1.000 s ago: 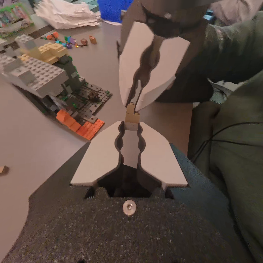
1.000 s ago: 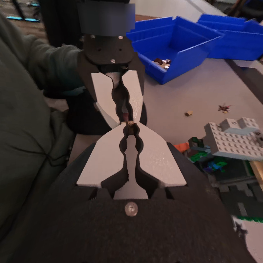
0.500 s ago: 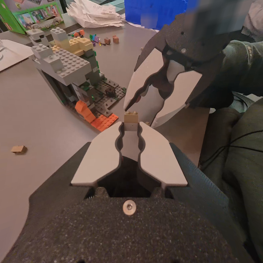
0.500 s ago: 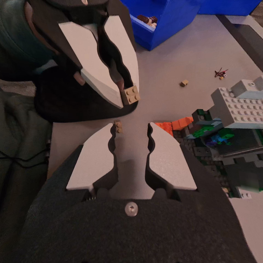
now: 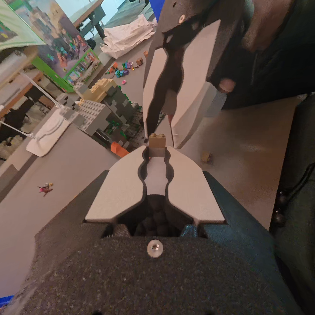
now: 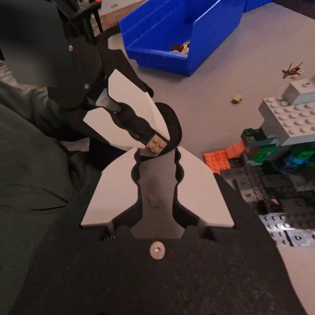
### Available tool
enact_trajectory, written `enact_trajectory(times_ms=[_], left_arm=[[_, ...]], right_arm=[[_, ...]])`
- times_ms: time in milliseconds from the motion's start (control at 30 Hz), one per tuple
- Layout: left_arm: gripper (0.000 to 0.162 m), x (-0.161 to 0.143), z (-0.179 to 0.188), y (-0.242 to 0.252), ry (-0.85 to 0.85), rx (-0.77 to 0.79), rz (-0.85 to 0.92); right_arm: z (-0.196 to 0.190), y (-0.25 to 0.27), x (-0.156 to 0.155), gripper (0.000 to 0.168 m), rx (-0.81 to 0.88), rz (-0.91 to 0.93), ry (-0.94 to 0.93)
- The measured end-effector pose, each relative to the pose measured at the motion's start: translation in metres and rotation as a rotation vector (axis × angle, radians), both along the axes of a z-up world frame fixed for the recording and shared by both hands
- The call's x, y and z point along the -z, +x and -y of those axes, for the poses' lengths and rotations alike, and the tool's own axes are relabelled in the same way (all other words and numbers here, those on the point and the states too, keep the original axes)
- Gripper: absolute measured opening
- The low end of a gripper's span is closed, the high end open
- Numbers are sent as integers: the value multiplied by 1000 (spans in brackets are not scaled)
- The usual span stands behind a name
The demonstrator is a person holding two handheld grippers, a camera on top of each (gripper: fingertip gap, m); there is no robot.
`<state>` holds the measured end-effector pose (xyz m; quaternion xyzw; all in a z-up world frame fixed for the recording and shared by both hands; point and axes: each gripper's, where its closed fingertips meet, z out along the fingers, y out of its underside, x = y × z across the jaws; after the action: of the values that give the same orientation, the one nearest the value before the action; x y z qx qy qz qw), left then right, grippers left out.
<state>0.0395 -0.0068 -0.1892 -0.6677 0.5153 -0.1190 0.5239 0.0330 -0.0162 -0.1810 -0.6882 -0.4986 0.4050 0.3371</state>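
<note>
My left gripper [image 5: 156,149] is shut on a tan brick [image 5: 157,141] stacked on a grey one, held above the grey table [image 5: 68,170]. It also shows in the right wrist view [image 6: 156,144], with the tan brick [image 6: 157,145] stud side up. My right gripper [image 6: 156,150] is open and empty, its fingers just below and either side of that brick. In the left wrist view the right gripper [image 5: 162,142] points down at the brick from above. A small tan plate [image 6: 154,201] lies on the table between the right fingers; it also shows in the left wrist view [image 5: 206,156].
A grey, green and orange brick model [image 6: 281,144] stands to the right, seen also in the left wrist view [image 5: 102,110]. A blue bin [image 6: 162,42] with a few pieces stands behind. Loose bricks [image 5: 124,69], papers [image 5: 127,37] and a toy box [image 5: 59,42] lie farther off. A person's dark sleeve [image 6: 34,162] is close. The grippers are tip to tip, or close to it.
My right gripper was shut on the small tan plate at the tan brick. It opened and the plate dropped to the table. Both grippers have shifted; the left keeps its hold.
</note>
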Motion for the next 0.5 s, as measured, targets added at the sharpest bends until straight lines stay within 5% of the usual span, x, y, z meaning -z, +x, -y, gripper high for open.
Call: enact_trajectory(times_ms=[500], left_arm=[[17, -22, -3, -2, 460, -105, -207]], right_arm=[[0, -7, -22, 17, 50, -65, -136]])
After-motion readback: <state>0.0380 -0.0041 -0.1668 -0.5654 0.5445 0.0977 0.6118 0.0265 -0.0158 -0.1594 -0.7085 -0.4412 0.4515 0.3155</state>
